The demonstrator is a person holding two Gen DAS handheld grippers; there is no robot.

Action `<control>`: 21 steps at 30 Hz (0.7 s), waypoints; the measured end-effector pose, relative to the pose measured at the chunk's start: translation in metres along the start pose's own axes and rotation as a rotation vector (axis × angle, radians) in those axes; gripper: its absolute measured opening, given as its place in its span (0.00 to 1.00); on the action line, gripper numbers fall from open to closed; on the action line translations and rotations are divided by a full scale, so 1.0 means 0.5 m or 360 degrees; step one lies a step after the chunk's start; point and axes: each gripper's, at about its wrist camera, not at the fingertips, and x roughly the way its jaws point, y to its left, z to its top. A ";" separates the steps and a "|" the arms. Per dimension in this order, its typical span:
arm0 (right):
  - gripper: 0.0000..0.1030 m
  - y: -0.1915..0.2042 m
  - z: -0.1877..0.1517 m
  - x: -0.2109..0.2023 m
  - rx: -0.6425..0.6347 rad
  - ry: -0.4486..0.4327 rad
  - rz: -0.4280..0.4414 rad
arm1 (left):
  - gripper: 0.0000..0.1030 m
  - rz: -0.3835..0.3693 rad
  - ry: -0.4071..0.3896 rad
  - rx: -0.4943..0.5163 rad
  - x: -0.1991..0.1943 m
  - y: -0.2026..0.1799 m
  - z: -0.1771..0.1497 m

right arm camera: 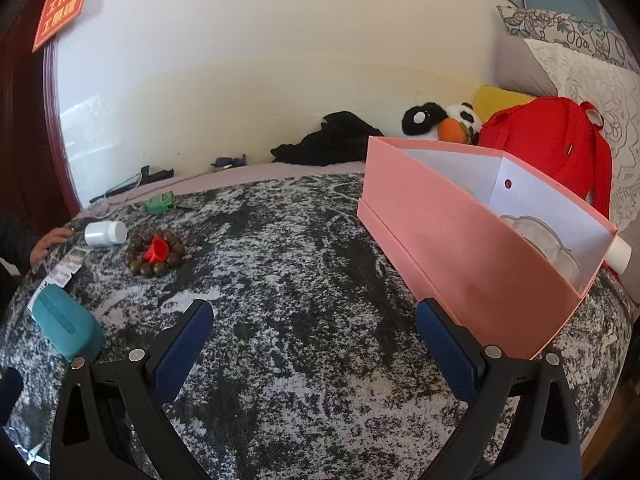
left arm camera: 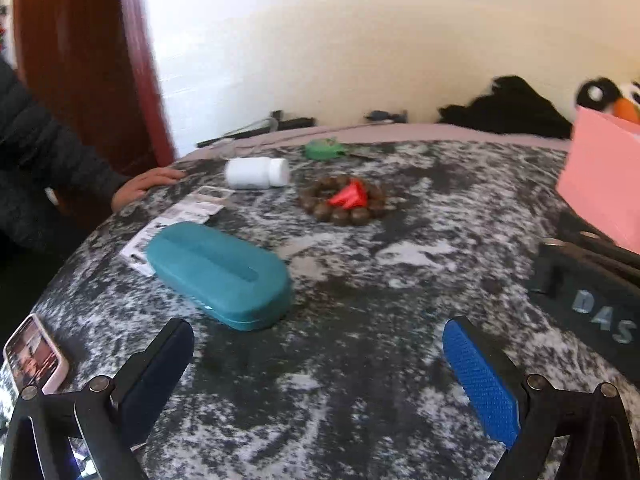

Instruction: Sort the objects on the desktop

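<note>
Case [left arm camera: 219, 274] lies on the cloth-covered table [left arm camera: 360, 380] at near left, partly over paper slips [left arm camera: 176, 216]; a phone [left arm camera: 34, 354] sits at the near-left edge. Behind the case: bottle [left arm camera: 257, 173] on its side, bead bracelet [left arm camera: 346, 199] just right of it with a small funnel [left arm camera: 349, 197] inside the ring, tape measure [left arm camera: 323, 149] farther back. Open box [right arm camera: 472, 240] stands at right, a clear dish [right arm camera: 540, 240] inside; plush toy [right arm camera: 440, 120] and bag [right arm camera: 548, 136] behind it.

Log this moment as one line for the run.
left gripper: open, empty | right gripper: open, empty | teal case: on cloth | pink box: open
</note>
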 end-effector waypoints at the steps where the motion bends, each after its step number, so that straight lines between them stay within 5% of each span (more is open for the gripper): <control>1: 1.00 0.001 -0.001 0.001 -0.0005 0.0004 -0.0002 | 1.00 -0.0028 0.0001 -0.0006 -0.001 0.003 0.003; 8: 1.00 0.001 -0.002 0.001 -0.0010 0.0001 -0.0005 | 1.00 -0.0041 0.0052 -0.0180 0.008 0.032 0.001; 15: 1.00 0.004 -0.002 0.003 -0.0022 0.0006 -0.0009 | 1.00 0.0082 0.0048 -0.0146 0.018 0.021 -0.010; 21: 1.00 -0.001 -0.002 0.005 -0.0015 0.0012 -0.0006 | 1.00 0.0229 -0.0101 -0.0026 -0.004 -0.003 -0.016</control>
